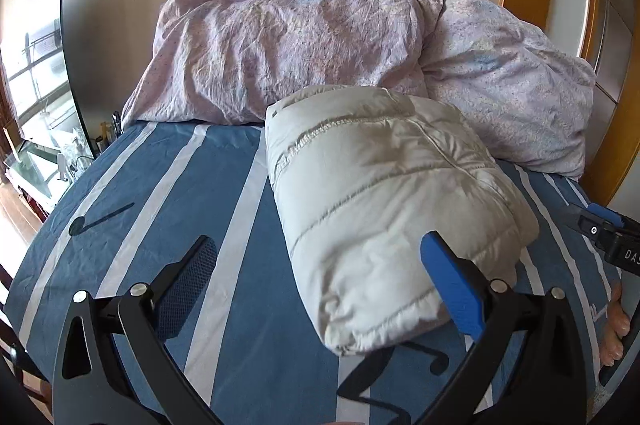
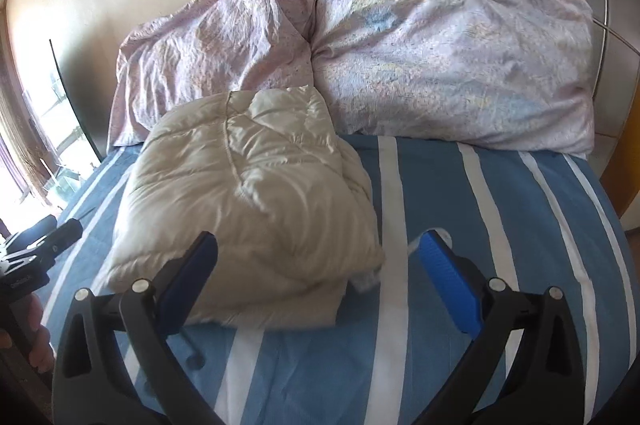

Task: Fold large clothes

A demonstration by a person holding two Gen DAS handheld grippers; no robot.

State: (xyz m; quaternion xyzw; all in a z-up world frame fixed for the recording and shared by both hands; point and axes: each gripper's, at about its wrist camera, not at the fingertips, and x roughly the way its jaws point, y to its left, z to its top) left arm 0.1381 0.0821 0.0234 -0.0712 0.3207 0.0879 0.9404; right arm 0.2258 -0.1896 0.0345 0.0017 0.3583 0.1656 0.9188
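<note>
While the folded, puffy white quilted jacket (image 1: pixel 384 201) lies on the blue bed sheet with white stripes (image 1: pixel 224 193), nothing is held by either tool. The left gripper (image 1: pixel 320 281) is spread wide, and its blue pads (image 1: pixel 452 285) are kept clear of the jacket. The right gripper (image 2: pixel 320 277) is spread wide too, with nothing pinched. Both are tilted down toward the bed. The jacket is seen just past the tips, right of middle for the left gripper and left of middle for the right one. Two crumpled pink pillows (image 2: pixel 440 57) are piled behind it.
</note>
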